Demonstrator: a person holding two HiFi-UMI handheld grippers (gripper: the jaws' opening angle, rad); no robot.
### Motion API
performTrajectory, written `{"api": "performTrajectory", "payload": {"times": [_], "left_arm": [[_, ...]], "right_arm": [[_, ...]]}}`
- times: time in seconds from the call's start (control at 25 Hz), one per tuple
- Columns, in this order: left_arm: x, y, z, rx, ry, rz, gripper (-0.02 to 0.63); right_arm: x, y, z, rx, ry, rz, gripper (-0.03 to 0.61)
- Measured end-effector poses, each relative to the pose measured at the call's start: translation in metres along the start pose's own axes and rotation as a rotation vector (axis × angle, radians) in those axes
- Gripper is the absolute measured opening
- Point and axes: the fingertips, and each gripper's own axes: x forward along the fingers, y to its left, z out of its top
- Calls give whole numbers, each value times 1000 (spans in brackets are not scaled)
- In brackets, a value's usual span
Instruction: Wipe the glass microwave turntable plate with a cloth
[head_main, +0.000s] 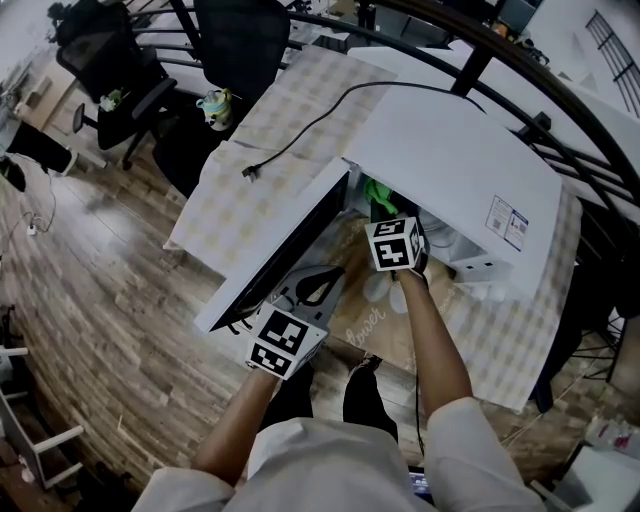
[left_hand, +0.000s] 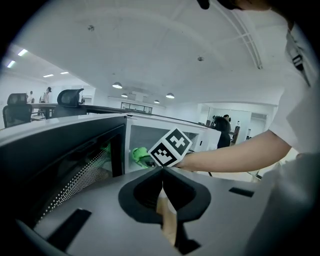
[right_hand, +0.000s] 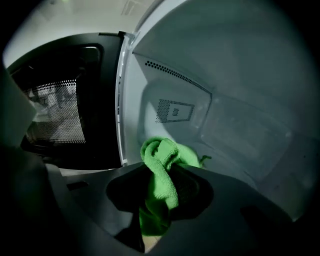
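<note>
A white microwave (head_main: 450, 150) stands on the table with its door (head_main: 285, 255) swung open to the left. My right gripper (right_hand: 159, 174) is shut on a bunched green cloth (right_hand: 161, 170) and reaches into the cavity (right_hand: 210, 100). In the head view the cloth (head_main: 378, 193) shows green just inside the opening, above the right gripper's marker cube (head_main: 396, 244). A pale glassy curve (head_main: 440, 236) on the cavity floor may be the turntable plate; I cannot tell for sure. My left gripper (head_main: 324, 284) hangs in front of the door, jaws together and holding nothing (left_hand: 162, 172).
A black power cord with its plug (head_main: 250, 172) lies across the checked tablecloth (head_main: 245, 190). Black office chairs (head_main: 120, 80) stand beyond the table's far left corner, on wood flooring (head_main: 100, 300). The open door's mesh window (right_hand: 55, 112) is close to the right gripper's left.
</note>
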Motion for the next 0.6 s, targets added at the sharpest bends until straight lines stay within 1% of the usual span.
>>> {"api": "performTrajectory", "payload": {"times": [0.2, 0.32, 0.4, 0.6], "left_arm": [[1, 2, -4, -1, 8, -2, 18], [4, 0, -2, 1, 4, -13, 18], [6, -4, 1, 6, 1, -24, 18], [9, -10, 7, 12, -9, -41, 18]], "right_arm": [[-15, 6, -19, -15, 25, -3, 107], [-36, -1, -38, -22, 46, -25, 107], [-49, -14, -52, -16, 64, -63, 107], [-80, -58, -85, 29, 131, -193, 107]]}}
